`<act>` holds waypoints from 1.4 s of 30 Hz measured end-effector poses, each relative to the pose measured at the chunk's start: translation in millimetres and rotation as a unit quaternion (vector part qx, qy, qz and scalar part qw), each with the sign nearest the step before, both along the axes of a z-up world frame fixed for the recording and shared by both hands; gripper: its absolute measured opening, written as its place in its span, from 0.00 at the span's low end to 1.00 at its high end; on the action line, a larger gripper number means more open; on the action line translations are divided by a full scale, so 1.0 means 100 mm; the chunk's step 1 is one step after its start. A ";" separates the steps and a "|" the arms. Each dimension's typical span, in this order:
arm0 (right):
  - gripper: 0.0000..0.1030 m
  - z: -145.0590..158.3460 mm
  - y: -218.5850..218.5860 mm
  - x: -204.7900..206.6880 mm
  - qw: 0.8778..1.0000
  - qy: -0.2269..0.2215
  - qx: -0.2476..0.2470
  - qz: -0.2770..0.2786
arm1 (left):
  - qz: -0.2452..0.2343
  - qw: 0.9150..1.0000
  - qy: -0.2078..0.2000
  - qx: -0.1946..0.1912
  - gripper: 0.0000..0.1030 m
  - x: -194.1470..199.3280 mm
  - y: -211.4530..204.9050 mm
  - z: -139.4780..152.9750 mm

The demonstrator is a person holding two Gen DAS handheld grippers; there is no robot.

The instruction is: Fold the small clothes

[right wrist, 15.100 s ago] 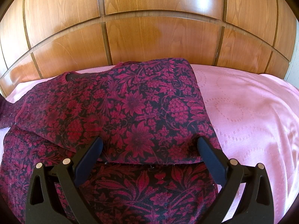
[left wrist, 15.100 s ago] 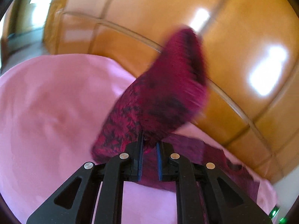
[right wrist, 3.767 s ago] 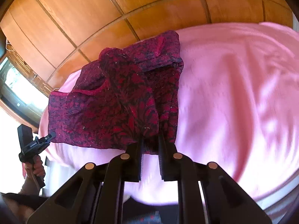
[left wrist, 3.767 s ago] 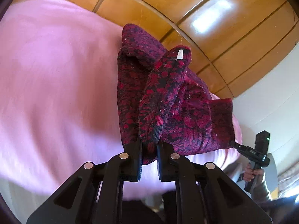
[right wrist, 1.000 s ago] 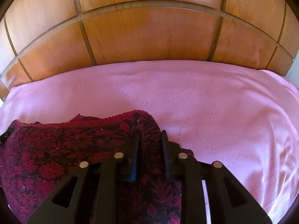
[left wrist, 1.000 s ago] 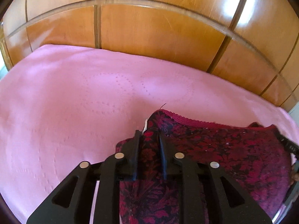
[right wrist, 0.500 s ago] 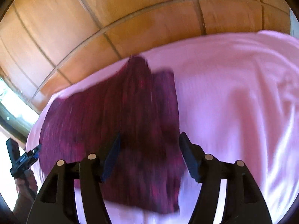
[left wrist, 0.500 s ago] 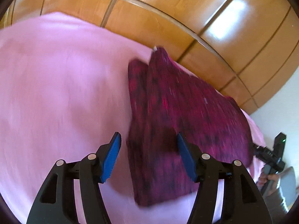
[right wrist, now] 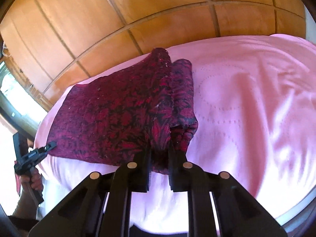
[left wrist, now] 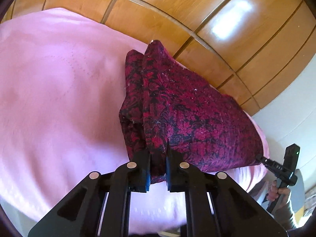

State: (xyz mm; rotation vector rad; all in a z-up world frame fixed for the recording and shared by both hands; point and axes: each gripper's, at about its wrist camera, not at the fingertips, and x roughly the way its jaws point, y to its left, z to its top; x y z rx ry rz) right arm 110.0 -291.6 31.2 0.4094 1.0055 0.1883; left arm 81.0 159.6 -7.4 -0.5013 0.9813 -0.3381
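A dark red garment with a black floral print (left wrist: 189, 114) lies folded in layers on the pink bedspread (left wrist: 59, 102). My left gripper (left wrist: 158, 162) is shut on its near left corner. My right gripper (right wrist: 159, 158) is shut on its near right corner (right wrist: 160, 134). The garment (right wrist: 118, 118) stretches between the two grippers. The right gripper also shows at the far corner in the left wrist view (left wrist: 262, 159), and the left gripper shows at the far corner in the right wrist view (right wrist: 50, 145).
A glossy wooden headboard (left wrist: 177, 15) runs along the back of the bed and shows in the right wrist view (right wrist: 138, 19). The bedspread (right wrist: 246, 108) extends wide to the right. A white wall (left wrist: 292, 118) stands at the right. A window (right wrist: 7, 90) is at the left.
Half a second ago both grippers were open over the garment. Now each has shut on a near corner of the folded garment.
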 end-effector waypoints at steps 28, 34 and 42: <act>0.25 -0.21 0.38 0.59 0.992 0.007 -0.127 0.002 | 0.076 0.983 -0.028 0.163 0.23 -0.30 0.09 0.26; 0.25 -0.29 0.36 0.61 0.994 0.004 -0.110 -0.012 | -0.009 0.985 -0.108 0.132 0.23 -0.25 -0.39 0.48; 0.23 -0.42 0.24 0.58 0.992 0.012 -0.118 -0.031 | -0.010 0.982 -0.029 0.188 0.23 0.06 -0.75 -0.02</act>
